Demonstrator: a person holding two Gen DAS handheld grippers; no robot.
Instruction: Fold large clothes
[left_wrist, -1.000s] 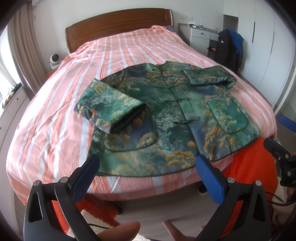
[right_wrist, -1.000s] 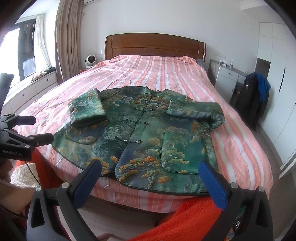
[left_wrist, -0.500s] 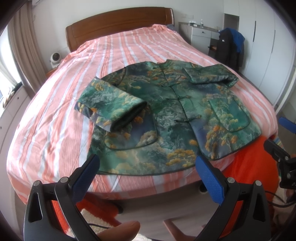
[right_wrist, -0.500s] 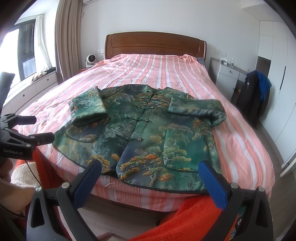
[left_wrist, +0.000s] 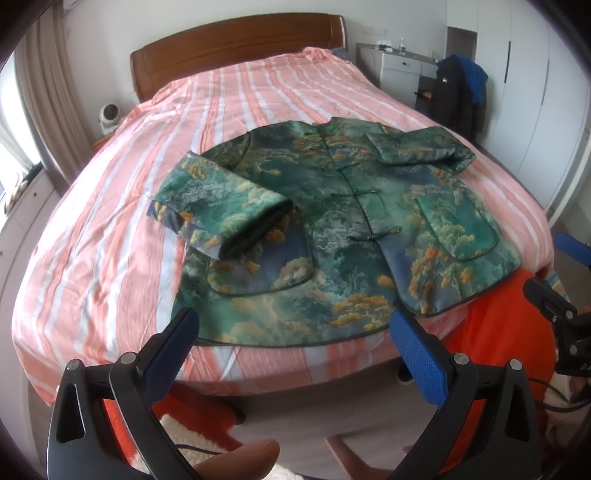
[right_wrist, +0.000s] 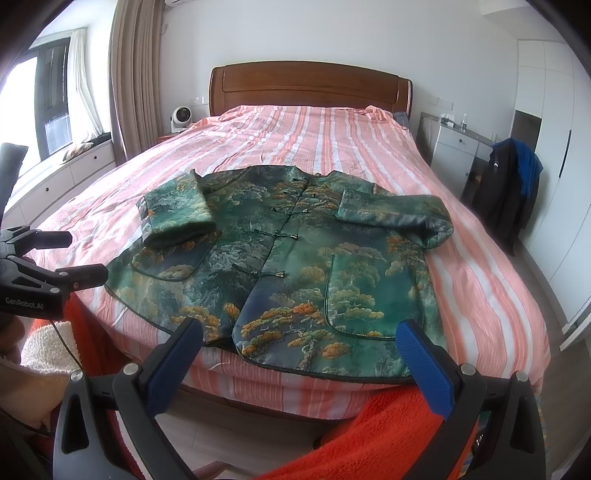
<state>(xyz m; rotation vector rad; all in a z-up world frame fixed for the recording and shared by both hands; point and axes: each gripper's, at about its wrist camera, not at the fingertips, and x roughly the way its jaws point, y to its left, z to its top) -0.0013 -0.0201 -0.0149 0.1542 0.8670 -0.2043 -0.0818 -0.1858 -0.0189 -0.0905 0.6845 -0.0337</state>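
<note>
One green brocade jacket (right_wrist: 295, 266), both sleeves folded in, on one striped bed (right_wrist: 332, 147); left tool (left_wrist: 295, 332) and right tool (right_wrist: 299, 343) both spread apart, empty.

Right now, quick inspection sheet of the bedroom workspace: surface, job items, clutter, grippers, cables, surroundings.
Surface: bed with pink striped cover, slightly wrinkled.
Job's things: green patterned jacket lying front-up near the foot edge, buttoned, both sleeves folded inward over the body.
Clutter: nothing seen on the bed besides the jacket.
Grippers: left gripper open, empty, short of the hem; right gripper open, empty, likewise.
Cables: thin black cable by the right-hand device.
Surroundings: wooden headboard, small fan, dark coat, white wardrobe, curtains.
</note>
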